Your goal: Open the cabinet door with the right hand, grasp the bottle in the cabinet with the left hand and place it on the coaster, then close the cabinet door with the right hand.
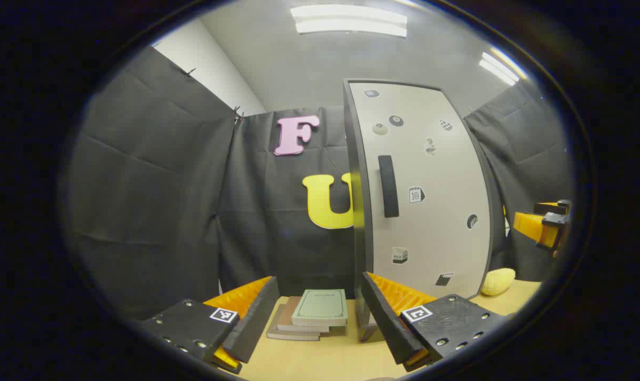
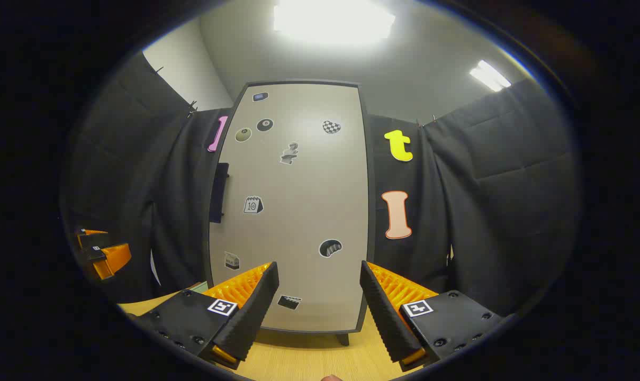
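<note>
We hold the right gripper (image 2: 317,307) wide open before the closed cabinet door (image 2: 293,206); its upright handle (image 2: 219,193) lies ahead-left.

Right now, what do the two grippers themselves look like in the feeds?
Both match. The left gripper and right gripper each have two long wedge-shaped fingers with ribbed inner faces, mounted on dark blocks with visible screws. Each block carries a small square black-and-white marker. No cables or sleeves are visible.

A staged recording booth: black cloth walls (image 1: 155,201) are hanging all around, ceiling light panels (image 1: 350,21) are glowing at 12 o'clock, and a sticker-covered cabinet (image 2: 298,211) is standing on a wooden table (image 2: 309,360).
</note>
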`<state>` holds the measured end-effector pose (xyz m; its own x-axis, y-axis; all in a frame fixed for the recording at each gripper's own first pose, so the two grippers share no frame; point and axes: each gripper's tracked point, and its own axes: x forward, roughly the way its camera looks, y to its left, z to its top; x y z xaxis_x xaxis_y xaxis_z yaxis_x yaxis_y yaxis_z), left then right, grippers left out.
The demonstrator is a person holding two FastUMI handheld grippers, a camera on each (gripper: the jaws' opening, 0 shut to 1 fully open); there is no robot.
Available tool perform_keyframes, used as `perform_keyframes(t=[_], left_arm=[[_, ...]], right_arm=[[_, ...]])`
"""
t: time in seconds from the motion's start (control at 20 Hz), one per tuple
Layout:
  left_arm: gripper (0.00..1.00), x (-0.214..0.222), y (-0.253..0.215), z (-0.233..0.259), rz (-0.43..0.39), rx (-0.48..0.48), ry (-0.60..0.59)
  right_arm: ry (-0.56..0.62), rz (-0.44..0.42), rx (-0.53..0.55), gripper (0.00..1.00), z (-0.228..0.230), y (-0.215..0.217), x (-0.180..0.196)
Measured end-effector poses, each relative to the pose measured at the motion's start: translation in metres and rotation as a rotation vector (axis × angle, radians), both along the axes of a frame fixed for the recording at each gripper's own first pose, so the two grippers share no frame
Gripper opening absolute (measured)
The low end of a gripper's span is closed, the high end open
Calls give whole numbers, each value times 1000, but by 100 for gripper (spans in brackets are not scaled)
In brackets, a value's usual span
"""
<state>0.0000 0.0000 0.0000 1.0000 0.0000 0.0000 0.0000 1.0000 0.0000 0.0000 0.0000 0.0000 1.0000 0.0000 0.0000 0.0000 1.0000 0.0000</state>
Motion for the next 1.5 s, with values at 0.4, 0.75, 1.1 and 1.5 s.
perform_keyframes(t=[0.4, 0.75, 1.1, 1.5], left_arm=[[96, -3, 2, 8, -2, 0, -19], [96, -3, 0, 2, 4, -11, 1], [96, -4, 11, -3, 33, 1, 21], [96, -21, 64, -3, 111, -14, 28]], right_arm=[[4, -13, 6, 98, -3, -2, 4], [12, -14, 6, 98, -7, -3, 4], [5, 21, 21, 98, 7, 14, 15], [-39, 137, 41, 97, 45, 81, 47]])
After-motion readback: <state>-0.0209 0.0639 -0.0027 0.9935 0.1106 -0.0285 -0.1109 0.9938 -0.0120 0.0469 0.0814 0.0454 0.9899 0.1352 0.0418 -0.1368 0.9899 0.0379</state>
